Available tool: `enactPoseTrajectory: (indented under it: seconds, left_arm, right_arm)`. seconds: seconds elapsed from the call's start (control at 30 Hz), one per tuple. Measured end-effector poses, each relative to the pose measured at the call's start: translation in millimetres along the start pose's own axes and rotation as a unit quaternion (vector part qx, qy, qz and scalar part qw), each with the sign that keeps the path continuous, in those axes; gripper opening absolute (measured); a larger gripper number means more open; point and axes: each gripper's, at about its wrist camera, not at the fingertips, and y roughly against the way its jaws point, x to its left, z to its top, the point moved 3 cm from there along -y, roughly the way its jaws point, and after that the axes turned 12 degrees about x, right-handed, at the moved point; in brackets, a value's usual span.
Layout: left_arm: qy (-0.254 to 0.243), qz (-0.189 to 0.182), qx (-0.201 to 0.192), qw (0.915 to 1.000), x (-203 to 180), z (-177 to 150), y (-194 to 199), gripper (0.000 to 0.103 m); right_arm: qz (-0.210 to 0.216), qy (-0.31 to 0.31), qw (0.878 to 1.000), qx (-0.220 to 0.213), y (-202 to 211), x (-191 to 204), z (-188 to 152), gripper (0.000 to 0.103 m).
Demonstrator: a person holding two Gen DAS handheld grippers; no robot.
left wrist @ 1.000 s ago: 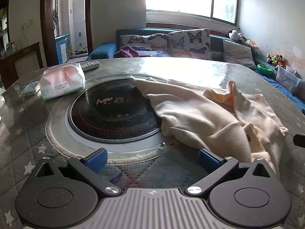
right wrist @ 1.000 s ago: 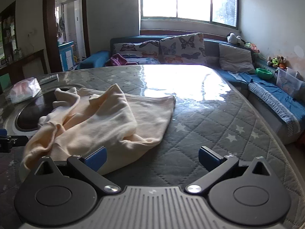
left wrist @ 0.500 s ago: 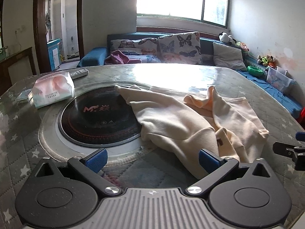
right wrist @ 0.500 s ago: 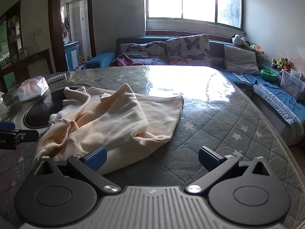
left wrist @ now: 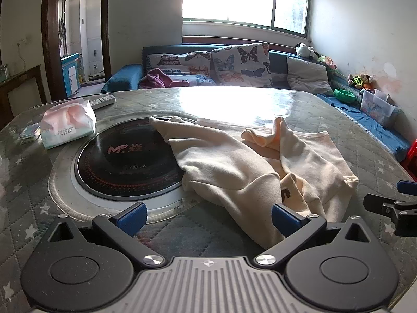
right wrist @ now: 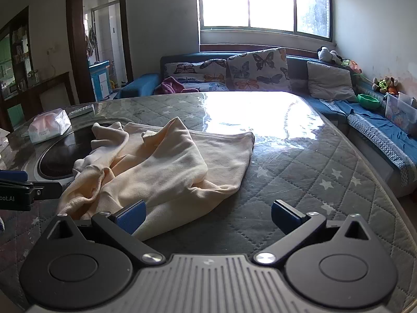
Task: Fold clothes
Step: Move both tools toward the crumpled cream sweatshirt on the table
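A cream-coloured garment [left wrist: 247, 167] lies crumpled on the quilted table cover, one end draped over the black round cooktop [left wrist: 122, 156]. It also shows in the right wrist view [right wrist: 166, 167]. My left gripper [left wrist: 208, 215] is open and empty, just short of the garment's near edge. My right gripper [right wrist: 208, 215] is open and empty, its left fingertip [right wrist: 131, 215] close to the garment's near hem. Each gripper shows at the edge of the other's view: the right one [left wrist: 391, 206], the left one [right wrist: 23, 187].
A pink tissue pack [left wrist: 69, 122] and a remote [left wrist: 103, 101] lie at the table's left back. A sofa with butterfly cushions [left wrist: 234, 65] stands behind the table. A blue bench with toys and boxes [right wrist: 385, 120] runs along the right wall.
Both grippers have drawn back and risen slightly, so more of the garment and table shows. The garment has not moved. Both stay open.
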Motion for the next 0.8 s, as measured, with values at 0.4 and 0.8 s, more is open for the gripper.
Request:
enactPoseTrajectory:
  seconds: [0.4,0.8]
  left_arm:
    - [0.003,0.0,0.005,1.0,-3,5,0,0.103]
    - [0.001,0.003,0.016,0.9999,-6,6,-3,0.103]
  right_arm:
    - [0.007,0.007,1.0,0.007,-6,5,3,0.103]
    - [0.019,0.025,0.999,0.015,-9,15,4,0.103]
